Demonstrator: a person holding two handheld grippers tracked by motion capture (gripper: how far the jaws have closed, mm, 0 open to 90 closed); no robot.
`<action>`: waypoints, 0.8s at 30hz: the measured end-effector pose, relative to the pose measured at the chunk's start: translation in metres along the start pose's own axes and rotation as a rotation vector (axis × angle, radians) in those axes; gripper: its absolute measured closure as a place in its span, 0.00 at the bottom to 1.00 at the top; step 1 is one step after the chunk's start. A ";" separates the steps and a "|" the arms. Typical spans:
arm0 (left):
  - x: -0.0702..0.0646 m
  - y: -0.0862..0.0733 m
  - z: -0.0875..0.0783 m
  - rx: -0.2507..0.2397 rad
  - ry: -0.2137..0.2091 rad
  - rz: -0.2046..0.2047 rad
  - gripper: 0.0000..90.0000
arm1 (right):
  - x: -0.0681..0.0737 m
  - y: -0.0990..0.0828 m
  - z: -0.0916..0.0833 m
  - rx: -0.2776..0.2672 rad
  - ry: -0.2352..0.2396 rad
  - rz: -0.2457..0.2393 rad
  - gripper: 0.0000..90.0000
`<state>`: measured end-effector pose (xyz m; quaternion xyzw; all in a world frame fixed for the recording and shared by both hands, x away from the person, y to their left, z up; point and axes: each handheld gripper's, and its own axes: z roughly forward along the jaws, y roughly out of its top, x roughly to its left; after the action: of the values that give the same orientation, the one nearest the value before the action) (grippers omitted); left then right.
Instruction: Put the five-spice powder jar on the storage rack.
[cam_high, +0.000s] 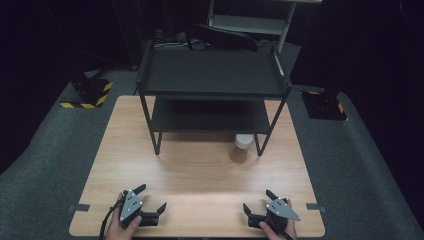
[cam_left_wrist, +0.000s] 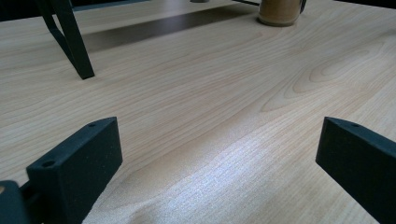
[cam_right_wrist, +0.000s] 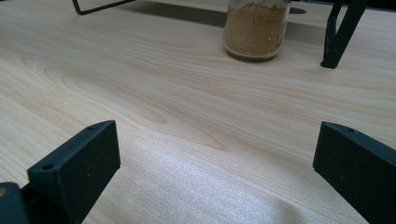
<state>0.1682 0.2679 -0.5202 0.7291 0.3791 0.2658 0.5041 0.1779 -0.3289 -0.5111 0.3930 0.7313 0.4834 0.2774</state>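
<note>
A: Left tool (cam_high: 150, 203) rests at the desk (cam_high: 200, 170) near edge, jaws apart, nothing between. Why?

B: Ready pose. Right tool (cam_high: 258, 202) likewise spread and empty; jar (cam_high: 242, 148) stands ahead of it, beside the rack (cam_high: 212, 75) leg.

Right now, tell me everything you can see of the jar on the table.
The jar is a small, clear, round container, glass or plastic by its look, filled most of the way with a tan-brown powder. In the high view it wears a pale lid. It stands upright on the wooden table, just in front of the black shelf rack's lower tier and close beside the rack's front right leg, apart from it. Only the tabletop touches it; both claws sit far back at the near edge.
</note>
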 end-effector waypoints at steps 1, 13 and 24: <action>0.000 0.000 0.000 0.000 0.000 0.000 0.01 | 0.000 0.000 0.000 0.000 0.000 0.000 0.00; 0.002 0.000 0.000 -0.001 -0.011 0.000 0.01 | 0.000 0.003 0.001 0.018 0.005 -0.013 0.00; 0.002 0.000 -0.001 -0.003 -0.008 -0.004 0.01 | -0.007 0.006 -0.001 0.026 0.020 0.042 0.01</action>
<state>0.1687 0.2698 -0.5203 0.7287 0.3783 0.2624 0.5070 0.1829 -0.3336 -0.5047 0.4069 0.7319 0.4836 0.2548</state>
